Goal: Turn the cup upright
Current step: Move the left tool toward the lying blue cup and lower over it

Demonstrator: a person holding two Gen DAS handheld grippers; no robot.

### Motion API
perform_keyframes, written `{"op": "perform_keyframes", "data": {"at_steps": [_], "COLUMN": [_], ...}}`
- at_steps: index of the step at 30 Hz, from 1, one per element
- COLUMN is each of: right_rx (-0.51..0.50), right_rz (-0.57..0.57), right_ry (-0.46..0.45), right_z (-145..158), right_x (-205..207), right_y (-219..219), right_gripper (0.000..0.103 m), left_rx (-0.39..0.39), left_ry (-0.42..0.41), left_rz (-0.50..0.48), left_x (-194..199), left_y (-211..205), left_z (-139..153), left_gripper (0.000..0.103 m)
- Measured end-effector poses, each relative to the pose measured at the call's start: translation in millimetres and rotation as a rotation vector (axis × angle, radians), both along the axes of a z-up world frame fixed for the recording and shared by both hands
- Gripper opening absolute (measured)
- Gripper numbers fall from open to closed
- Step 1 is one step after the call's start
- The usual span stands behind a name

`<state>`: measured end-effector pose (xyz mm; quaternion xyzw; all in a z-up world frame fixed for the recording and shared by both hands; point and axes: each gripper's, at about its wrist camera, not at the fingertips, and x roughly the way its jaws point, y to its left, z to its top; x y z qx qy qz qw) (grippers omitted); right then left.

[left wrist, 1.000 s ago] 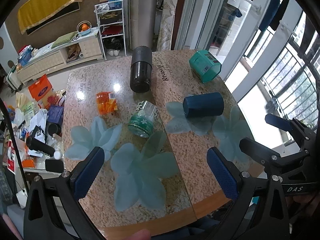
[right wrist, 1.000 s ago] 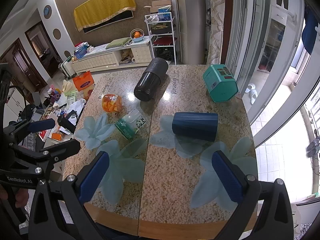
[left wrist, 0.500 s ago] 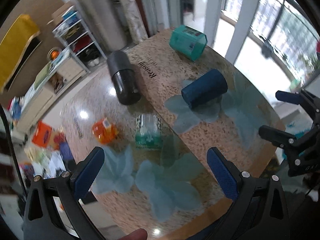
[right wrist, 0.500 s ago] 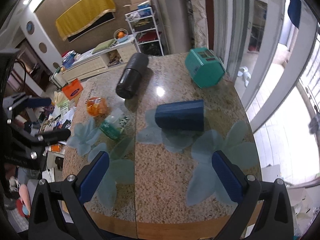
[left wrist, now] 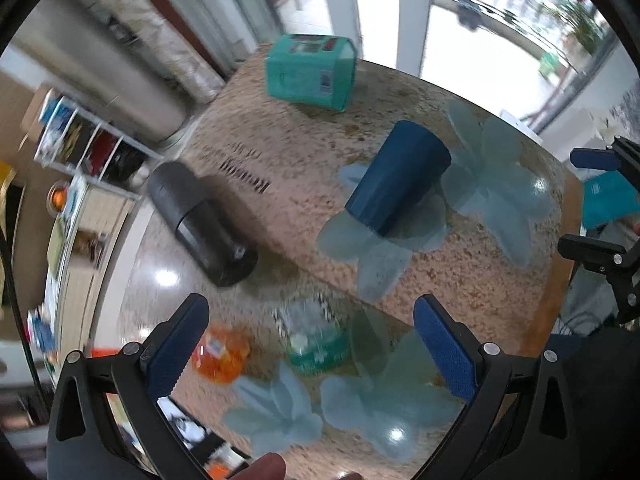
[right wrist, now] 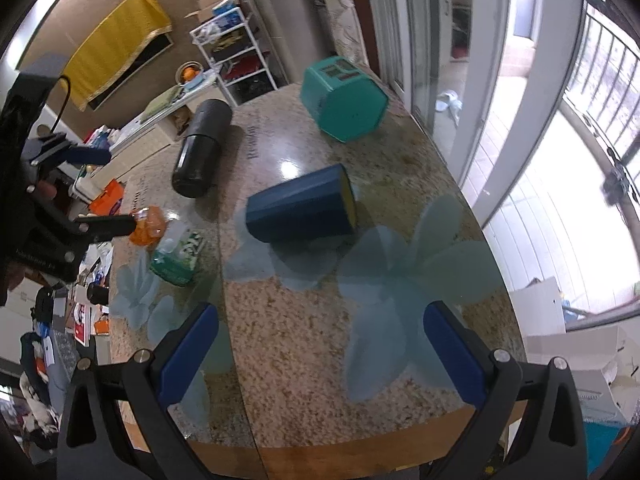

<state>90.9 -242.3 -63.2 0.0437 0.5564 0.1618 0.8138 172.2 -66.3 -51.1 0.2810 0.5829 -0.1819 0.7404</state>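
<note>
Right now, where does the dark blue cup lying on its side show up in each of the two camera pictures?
Left wrist view: the dark blue tapered cup lies on its side right of centre, upper half.
Right wrist view: the same cup lies on its side just left of centre.
Shared landmark: the teal hexagonal tin sits beyond the cup in both views.

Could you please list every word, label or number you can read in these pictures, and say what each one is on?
Nothing reads whole.
"Re...": start of the dark lettering on the table; the rest is blurred.
Teal box: top labels too small.
Green-capped bottle: label blurred.
Left gripper body: white lettering, illegible.
</note>
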Motion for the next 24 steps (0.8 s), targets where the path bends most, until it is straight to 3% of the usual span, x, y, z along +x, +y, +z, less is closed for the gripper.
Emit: {"op": "perform_keyframes", "data": {"at_steps": [6,13,19,24], "right_rx": [-0.015,-0.034,-0.051,-0.062], "right_rz": [-0.056,-0.107,-0.160,-0.200], "right_ry": [0.048,0.097,0.141,0.164], "right_z": [-13,-25,-33,-41], "right_x": [2,-2,-9,-13], "right_y": [-10,-21,-33,-36], "right_gripper": [0.103,0.103,0.103,0.103], "left_rx": [0.024,0.015,-0.042,-0.027], "left_ry": [0.049,0.165,0.239,0.296], "left_rz": [-0.146,-0.302,-0.377,-0.382], "left_x": [26,46,59,70], "left_y": [-25,-58,-82,-96], "left_z": [-27,-69,-97,-131], "left_gripper": [0.103,0.103,0.103,0.103]}}
